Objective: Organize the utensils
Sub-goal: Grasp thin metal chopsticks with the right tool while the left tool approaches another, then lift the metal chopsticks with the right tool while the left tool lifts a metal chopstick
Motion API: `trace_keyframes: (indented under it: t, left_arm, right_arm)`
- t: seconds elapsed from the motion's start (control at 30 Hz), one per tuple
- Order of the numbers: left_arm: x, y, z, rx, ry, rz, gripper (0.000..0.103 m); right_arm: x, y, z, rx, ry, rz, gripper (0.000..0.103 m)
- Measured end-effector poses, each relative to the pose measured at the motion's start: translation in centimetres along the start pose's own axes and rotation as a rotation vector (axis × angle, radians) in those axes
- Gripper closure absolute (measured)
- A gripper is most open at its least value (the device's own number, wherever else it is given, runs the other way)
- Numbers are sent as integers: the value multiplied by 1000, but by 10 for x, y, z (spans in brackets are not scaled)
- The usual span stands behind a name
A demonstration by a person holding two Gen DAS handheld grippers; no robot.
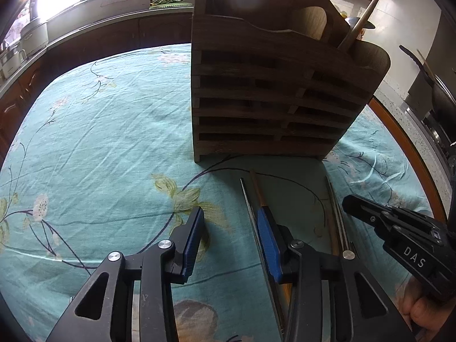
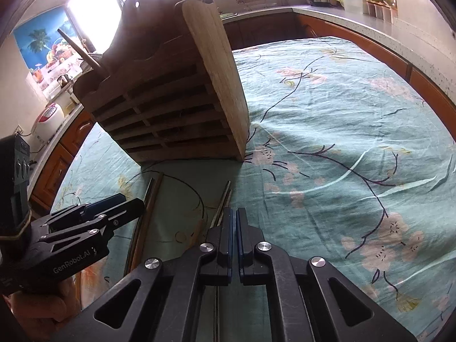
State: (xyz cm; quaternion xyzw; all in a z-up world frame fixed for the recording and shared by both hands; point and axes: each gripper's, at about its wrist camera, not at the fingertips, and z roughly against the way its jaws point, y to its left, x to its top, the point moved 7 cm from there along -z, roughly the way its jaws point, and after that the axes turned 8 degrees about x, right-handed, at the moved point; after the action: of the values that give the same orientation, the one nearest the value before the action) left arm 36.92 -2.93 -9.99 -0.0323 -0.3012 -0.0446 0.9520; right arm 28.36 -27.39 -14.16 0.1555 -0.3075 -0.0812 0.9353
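Left gripper (image 1: 232, 242) is half open and grasps nothing. The gap between its pads is mostly over bare tablecloth (image 1: 99, 142).

The left pair of chopsticks (image 1: 253, 199), one metal and one wooden, lies flat on the cloth. It runs along and partly under this gripper's right finger (image 1: 268, 245), so it is off-centre, at the right edge of the gap. Its long axis is roughly parallel to the fingers, pointing away toward the wooden holder (image 1: 270, 99). My read is that the left gripper needs a small shift to its right to straddle the pair before it closes.

The right pair of chopsticks (image 1: 335, 213) is next over, also flat and also aimed at the holder base, near the left pair but apart from it.

Right gripper (image 2: 235, 222) is clenched, pads nearly together. The right pair (image 2: 225, 196) comes out just at its left fingertip and passes under the body. I cannot tell whether a stick is actually pinched or just lies below the jaws. From the left wrist view its tip sits just beside that pair.

The holder stands upright just beyond all the stick tips, with one stick already inside. Each hand is nearer its own pair. Likely next step is lift, tip up and drop into the holder.
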Motion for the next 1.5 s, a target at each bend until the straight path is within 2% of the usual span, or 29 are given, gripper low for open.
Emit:
trace_keyframes:
  t: [0.17, 0.27, 0.37, 0.5, 0.63, 0.77, 0.87, 0.9, 1.17, 1.33, 1.37, 1.43, 1.5]
  left_arm:
    - [-2, -4, -2, 23, -17, -57, 66]
    - [-5, -2, 2, 26, -17, -94, 70]
    - [-8, 0, 4, 5, -3, -113, 73]
    - [-5, 3, 3, -27, 20, -90, 74]
    - [-6, 5, 5, -26, 23, -82, 74]
    - [-9, 7, 8, -24, 17, -88, 74]
    - [-8, 6, 9, -20, 16, -97, 74]
    - [-8, 7, 8, -24, 20, -93, 74]
    - [-6, 10, 8, -33, 10, -100, 74]
    - [-1, 8, 3, -28, 9, -105, 74]
    - [0, 7, 3, -25, 8, -109, 76]
    - [2, 7, 1, 1, -6, -125, 91]
    - [2, 7, 0, -4, -11, -115, 95]
  right_arm:
    - [1, 7, -3, 35, 5, 9, 100]
    - [0, 9, -7, -24, 10, 54, 101]
    - [-1, 5, -8, -23, 20, 45, 102]
    - [3, 4, -9, -13, 18, 25, 100]
    - [2, 4, -8, 21, 24, 10, 99]
    - [0, 10, -11, 15, 29, 36, 99]
    - [1, 15, -11, -21, 33, 68, 99]
    - [0, 17, -10, 2, 32, 54, 101]
    - [-1, 24, -20, -35, 57, 112, 98]
    - [6, 22, -27, -11, 56, 104, 97]
    - [7, 22, -28, -6, 58, 102, 97]
    - [9, 21, -29, 2, 56, 102, 97]
    - [7, 23, -29, -6, 51, 124, 97]
